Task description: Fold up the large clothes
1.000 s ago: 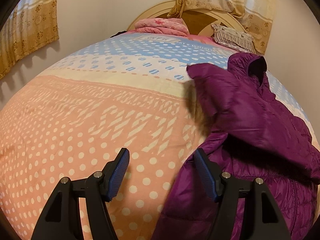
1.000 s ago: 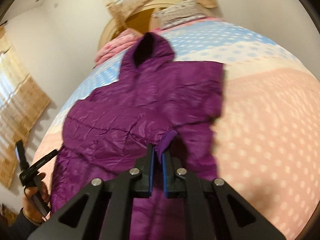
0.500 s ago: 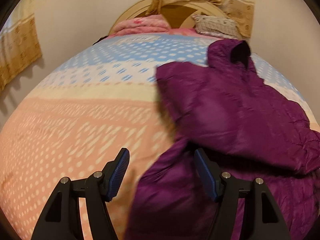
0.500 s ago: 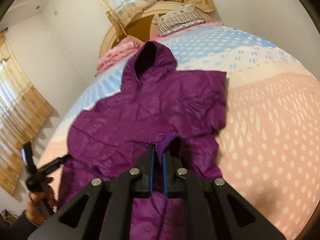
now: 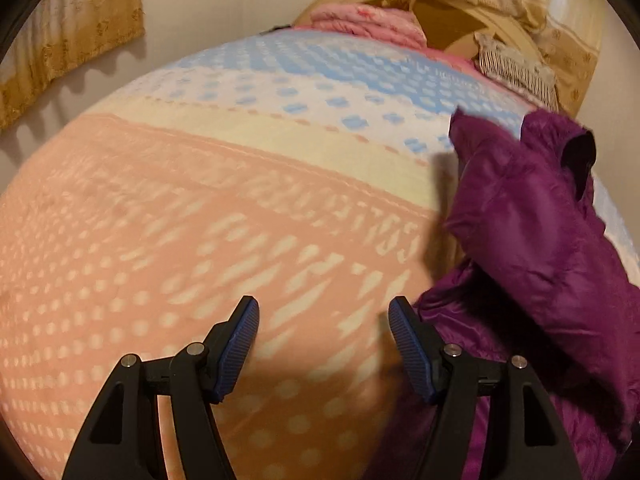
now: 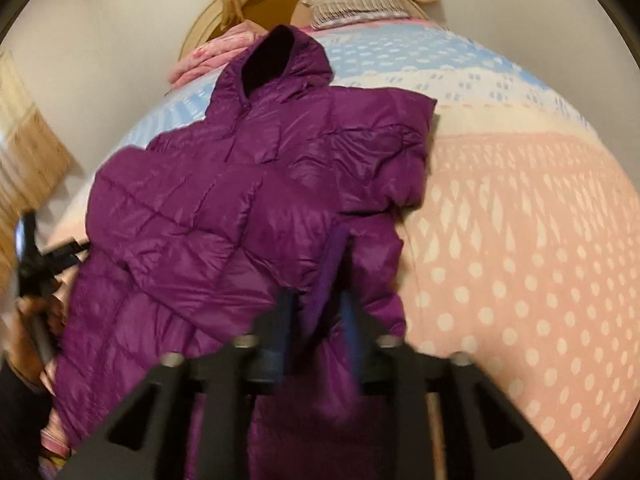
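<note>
A purple hooded puffer jacket (image 6: pixel 256 184) lies spread on the bed (image 6: pixel 520 240), hood toward the headboard (image 6: pixel 208 20), on a bedspread (image 5: pixel 200 240) banded in blue, cream and pink with pale dots. One sleeve is folded across the jacket's front, and its cuff (image 6: pixel 334 264) stands up between the jaws of the right gripper (image 6: pixel 318 316). Those jaws are opening, and the blurred pads look clear of the cuff on both sides. The left gripper (image 5: pixel 324 344) hovers over the pink part of the bedspread with its jaws wide apart and nothing between them; the jacket's edge lies just beside its right finger. A pink blanket (image 5: pixel 368 20) and a striped pillow (image 5: pixel 516 68) sit by the headboard.
</note>
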### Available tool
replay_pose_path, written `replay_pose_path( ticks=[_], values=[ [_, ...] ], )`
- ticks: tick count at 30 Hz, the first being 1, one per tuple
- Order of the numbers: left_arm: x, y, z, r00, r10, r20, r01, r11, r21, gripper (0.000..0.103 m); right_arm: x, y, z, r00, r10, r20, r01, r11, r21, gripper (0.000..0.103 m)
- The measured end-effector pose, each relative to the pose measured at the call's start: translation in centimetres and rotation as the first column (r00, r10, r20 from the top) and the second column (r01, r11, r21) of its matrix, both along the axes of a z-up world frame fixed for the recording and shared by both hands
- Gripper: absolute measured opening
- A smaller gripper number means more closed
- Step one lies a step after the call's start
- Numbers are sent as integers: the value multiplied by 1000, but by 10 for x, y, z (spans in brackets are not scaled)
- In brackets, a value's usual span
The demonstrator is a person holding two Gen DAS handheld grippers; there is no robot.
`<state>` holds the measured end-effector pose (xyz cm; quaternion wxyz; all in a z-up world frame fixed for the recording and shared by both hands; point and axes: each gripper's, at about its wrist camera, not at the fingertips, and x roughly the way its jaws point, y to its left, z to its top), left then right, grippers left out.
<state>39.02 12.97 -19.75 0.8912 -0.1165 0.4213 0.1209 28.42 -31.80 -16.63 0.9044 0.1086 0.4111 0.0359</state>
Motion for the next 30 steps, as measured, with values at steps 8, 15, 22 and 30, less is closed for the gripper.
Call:
replay_pose_path(
  ticks=[8,15,22,30],
  values=[
    [-2,-20,80,976,-110,186,111,994,4,69,-5,-17,53,981,-177,76,185,975,-122,57],
    [44,-82,59,956,-247,157,263,960,-94,72,37,38,44,990,114,79,-117,992,43,55],
    [56,-103,11,969,-240,50,243,968,-58,72,61,48,3,998,59,25,-57,996,-71,48],
    [50,-109,-1,966,-251,60,251,968,15,80,65,45,-17,998,51,22,-48,993,-109,43]
  ],
)
